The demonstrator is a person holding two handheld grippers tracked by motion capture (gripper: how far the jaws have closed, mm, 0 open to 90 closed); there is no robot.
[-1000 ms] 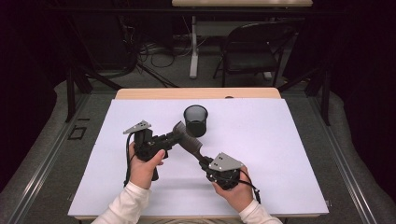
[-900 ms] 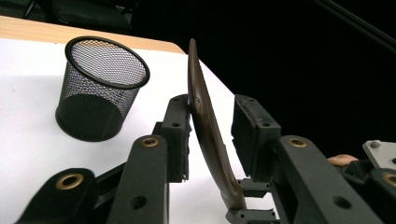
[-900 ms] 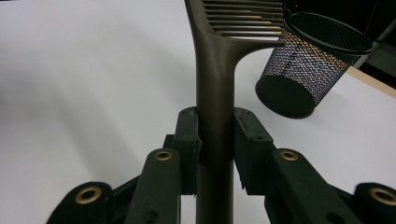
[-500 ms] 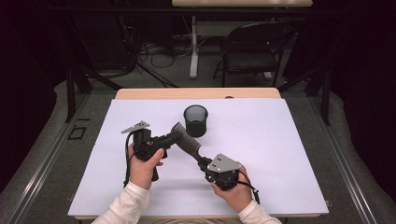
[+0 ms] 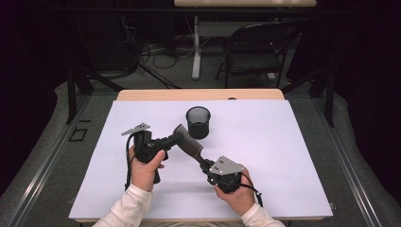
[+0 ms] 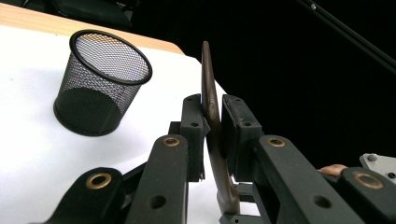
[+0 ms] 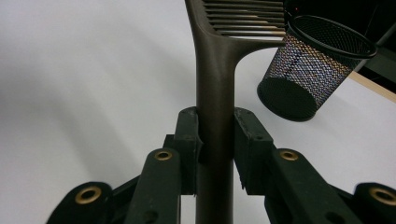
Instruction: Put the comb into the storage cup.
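Both grippers hold one brown comb (image 5: 188, 143) above the white tabletop (image 5: 283, 156), near its middle, just short of the black mesh cup (image 5: 198, 122) that stands toward the far edge.

The right gripper (image 5: 208, 166) is clamped on the comb's handle. The left gripper (image 5: 171, 141) has just been closing, with the comb's toothed end between its jaws, and now pinches it.

Risk: the two grips pull against each other. If either hand twists or drifts, the thin comb could bend or slip out. If the right lets go early, the comb may pivot in the left's narrow pinch and miss the cup.

The left gripper view shows the comb edge-on between the pads (image 6: 195, 126). The right gripper view shows its teeth and the cup's open rim. The high view shows how close comb and cup sit.
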